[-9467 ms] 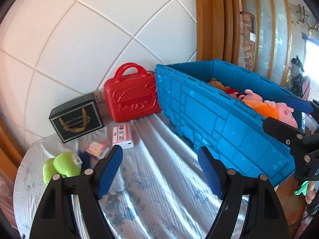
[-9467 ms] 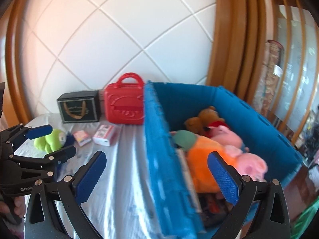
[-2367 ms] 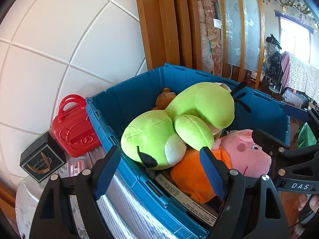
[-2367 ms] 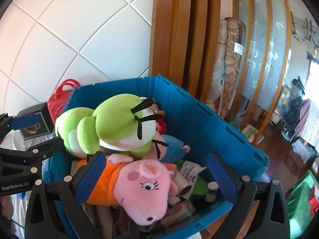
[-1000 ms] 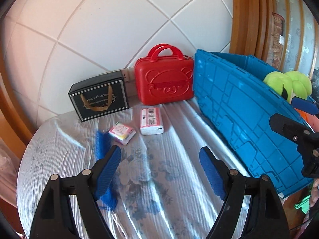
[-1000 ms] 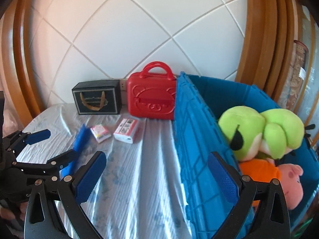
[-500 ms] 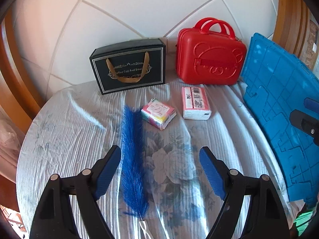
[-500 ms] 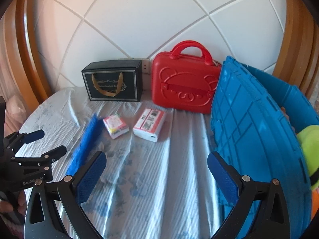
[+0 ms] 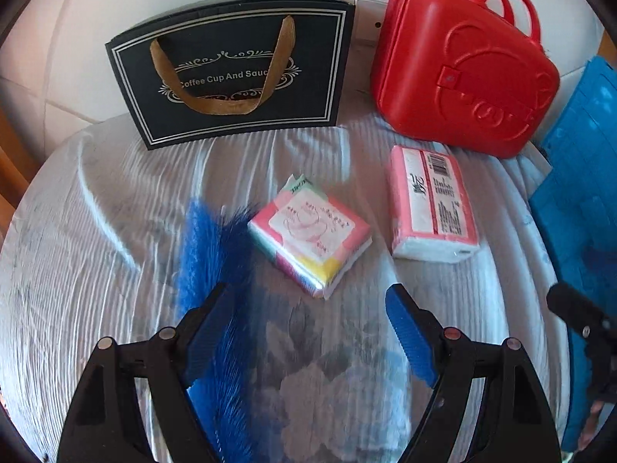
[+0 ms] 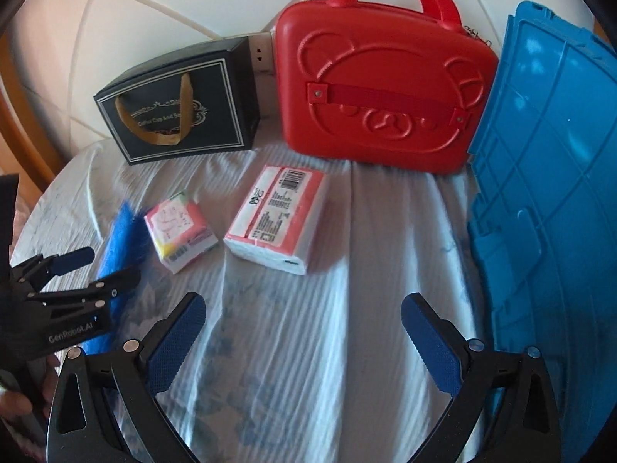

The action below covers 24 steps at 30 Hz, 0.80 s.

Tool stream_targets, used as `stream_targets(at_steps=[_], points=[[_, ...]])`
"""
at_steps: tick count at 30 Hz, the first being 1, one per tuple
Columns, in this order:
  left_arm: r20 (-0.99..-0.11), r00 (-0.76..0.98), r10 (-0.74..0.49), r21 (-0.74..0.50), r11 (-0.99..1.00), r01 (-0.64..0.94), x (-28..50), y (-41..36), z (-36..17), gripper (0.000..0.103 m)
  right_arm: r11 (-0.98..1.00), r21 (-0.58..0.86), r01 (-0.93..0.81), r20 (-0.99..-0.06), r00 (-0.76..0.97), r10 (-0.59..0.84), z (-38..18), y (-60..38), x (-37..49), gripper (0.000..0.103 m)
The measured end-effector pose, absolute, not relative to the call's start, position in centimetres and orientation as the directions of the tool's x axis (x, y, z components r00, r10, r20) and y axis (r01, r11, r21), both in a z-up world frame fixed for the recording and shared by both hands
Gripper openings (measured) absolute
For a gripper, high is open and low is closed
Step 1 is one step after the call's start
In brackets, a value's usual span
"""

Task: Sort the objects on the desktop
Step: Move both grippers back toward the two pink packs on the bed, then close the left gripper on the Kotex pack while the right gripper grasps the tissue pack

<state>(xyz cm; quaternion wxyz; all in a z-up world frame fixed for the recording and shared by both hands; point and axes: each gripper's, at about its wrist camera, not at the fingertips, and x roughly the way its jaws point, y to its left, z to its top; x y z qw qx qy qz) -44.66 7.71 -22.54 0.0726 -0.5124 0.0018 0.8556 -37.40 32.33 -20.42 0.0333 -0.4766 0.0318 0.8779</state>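
Cloth (image 9: 96, 231), pale, ribbed and printed with faint flowers, is covering the round tabletop, and its widest bare stretch is lying between the right gripper (image 10: 302, 322)'s spread, empty fingers at 6 o'clock in the right wrist view. The left gripper (image 9: 304, 310) is likewise hanging released with nothing between its ridged blue pads (image 9: 408, 339), its left finger standing over the fluffy blue feather (image 9: 210, 247). Just ahead at 12 o'clock a small glossy tissue pack (image 9: 312, 235) is touching the feather's fringe; a longer pink tissue pack (image 9: 432, 202) is lying near it at 1 o'clock. A black paper gift bag (image 9: 239, 69) with a tan ribbon handle and a moulded red plastic case (image 9: 462, 77) are closing off the far edge against the white wall. A ribbed blue crate wall (image 10: 547, 177) is bounding the 3 o'clock side, shown fully only by the right camera, which also is catching the left gripper from the side.
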Motion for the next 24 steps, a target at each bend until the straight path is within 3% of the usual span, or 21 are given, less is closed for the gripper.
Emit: stream_targets(at_steps=[6,14,19,24], points=[[-0.898,-0.433,0.078,-0.061,-0.997,-0.054,-50.6,10.1,-26.3,0.081,-0.994,0.016,-0.111,-0.856,-0.514,0.043,-23.5,33.5,-41.8,0.103],[-0.878,-0.477,-0.046,0.105,-0.990,-0.098,-50.3,10.8,-28.2,0.084,-0.991,0.045,-0.128,-0.870,-0.493,0.024,-26.3,33.2,-45.6,0.103],[-0.922,-0.387,0.032,0.000,-0.996,-0.084,-49.2,7.2,-30.1,0.084,-0.993,0.062,-0.096,-0.878,-0.479,-0.008,-27.7,31.4,-46.2,0.103],[-0.904,-0.423,0.059,-0.032,-0.997,-0.071,-49.0,6.1,-29.1,0.084,-0.993,0.065,-0.102,-0.886,-0.464,-0.010,-28.7,30.5,-47.0,0.103]])
